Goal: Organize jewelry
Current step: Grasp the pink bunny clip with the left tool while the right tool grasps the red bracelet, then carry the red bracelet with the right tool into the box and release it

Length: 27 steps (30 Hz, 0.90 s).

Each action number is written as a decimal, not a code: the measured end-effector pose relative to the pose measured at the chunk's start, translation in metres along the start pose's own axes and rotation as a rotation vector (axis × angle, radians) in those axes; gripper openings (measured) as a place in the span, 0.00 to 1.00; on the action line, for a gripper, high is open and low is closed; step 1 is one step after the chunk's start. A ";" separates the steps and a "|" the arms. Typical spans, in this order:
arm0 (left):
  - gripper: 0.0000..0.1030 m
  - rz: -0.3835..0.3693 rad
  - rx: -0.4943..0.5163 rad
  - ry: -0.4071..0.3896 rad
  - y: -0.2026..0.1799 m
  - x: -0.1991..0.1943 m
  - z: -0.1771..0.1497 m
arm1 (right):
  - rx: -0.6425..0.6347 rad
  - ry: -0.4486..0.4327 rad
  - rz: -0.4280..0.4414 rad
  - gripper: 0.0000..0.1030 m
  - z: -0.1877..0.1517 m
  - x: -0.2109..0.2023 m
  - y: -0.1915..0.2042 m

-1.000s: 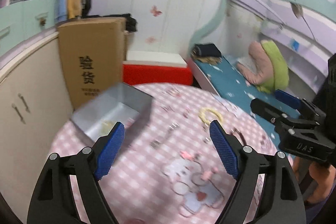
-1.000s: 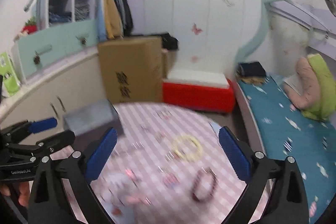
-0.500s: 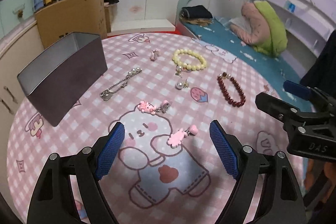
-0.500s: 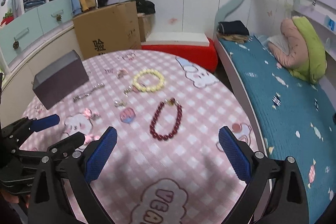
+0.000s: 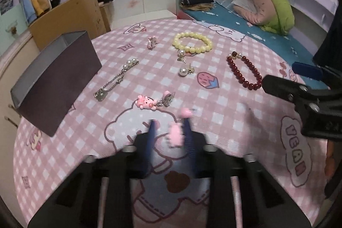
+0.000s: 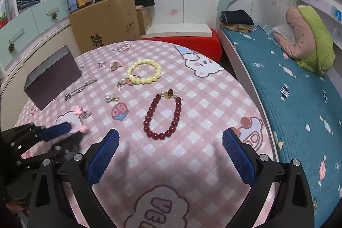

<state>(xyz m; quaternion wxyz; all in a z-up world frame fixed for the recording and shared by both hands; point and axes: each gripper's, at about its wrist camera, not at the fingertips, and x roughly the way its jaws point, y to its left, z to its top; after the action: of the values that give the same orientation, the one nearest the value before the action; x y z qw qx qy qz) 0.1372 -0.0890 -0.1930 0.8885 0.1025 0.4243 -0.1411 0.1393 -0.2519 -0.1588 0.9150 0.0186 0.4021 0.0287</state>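
My left gripper [image 5: 170,131] hangs low over the pink checked tablecloth [image 5: 224,121], and its jaws are closing around a pink earring [image 5: 175,135]. The earring lies against the right finger, with a gap still showing on its left side. A matching pink earring [image 5: 146,102] lies just beyond. My right gripper [image 6: 171,155] stands open with nothing in it, just short of the dark red bead bracelet [image 6: 163,114]. The grey tin box [image 5: 55,78] stands open-topped at the table's left.
A yellow bead bracelet [image 5: 192,42], two pearl earrings [image 5: 183,72], a silver chain [image 5: 115,80] and a small clip [image 5: 152,43] lie spread over the round table. A cardboard box [image 6: 106,22] stands behind, a bed [image 6: 288,89] to the right.
Both grippers have come down and tilted toward the table. The left jaws have gone from wide open to nearly together around the pink earring. The right jaws stay wide.
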 end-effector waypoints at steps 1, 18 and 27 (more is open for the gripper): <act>0.16 -0.003 -0.003 0.001 0.001 0.000 0.001 | 0.001 0.007 -0.009 0.92 0.001 0.003 -0.001; 0.16 -0.052 -0.111 -0.036 0.042 -0.024 0.005 | -0.006 0.093 -0.062 0.36 0.017 0.042 -0.001; 0.16 -0.091 -0.144 -0.048 0.053 -0.033 0.004 | 0.007 0.107 0.026 0.07 0.015 0.037 0.004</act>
<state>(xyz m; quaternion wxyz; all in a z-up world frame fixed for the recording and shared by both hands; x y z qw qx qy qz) 0.1382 -0.0353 -0.1611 0.8962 0.0159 0.4163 -0.1528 0.1750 -0.2451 -0.1751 0.8917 0.0255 0.4502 0.0402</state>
